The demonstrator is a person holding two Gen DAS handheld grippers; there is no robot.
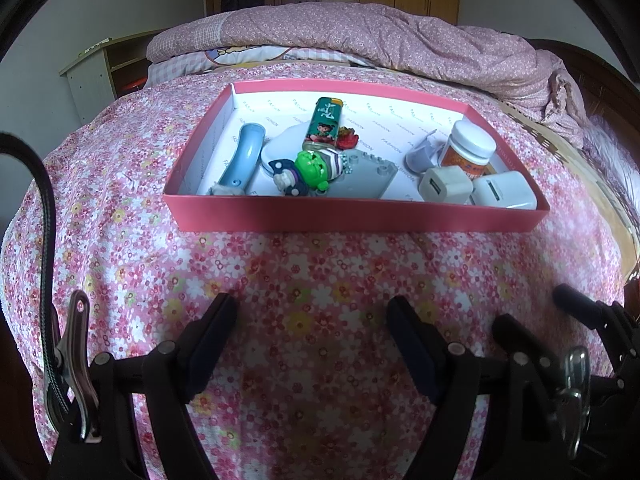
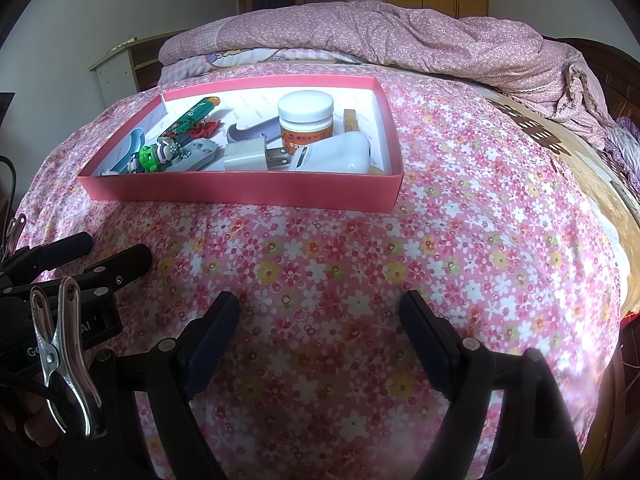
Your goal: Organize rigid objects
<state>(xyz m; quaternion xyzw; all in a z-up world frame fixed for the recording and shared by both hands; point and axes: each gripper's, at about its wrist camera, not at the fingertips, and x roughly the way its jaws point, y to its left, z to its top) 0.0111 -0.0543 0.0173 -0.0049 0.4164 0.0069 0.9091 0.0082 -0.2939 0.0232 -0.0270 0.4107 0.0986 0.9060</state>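
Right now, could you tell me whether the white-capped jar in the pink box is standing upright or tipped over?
Upright. The white-capped jar stands on its base inside the pink box, cap on top and its orange label reading level.

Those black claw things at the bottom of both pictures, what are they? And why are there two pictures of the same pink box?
The claws are grippers, tongs with two fingers, and a person holds one in each hand. Each carries a small camera looking along its fingers, which gives two pictures. One is from the left gripper, the other from the right gripper. Both are open and hold nothing. They hover over a flowery bedspread. On it sits the pink box, filled with small things: a white-lidded jar, two white chargers, a green toy figure, a blue handle and a green tube.
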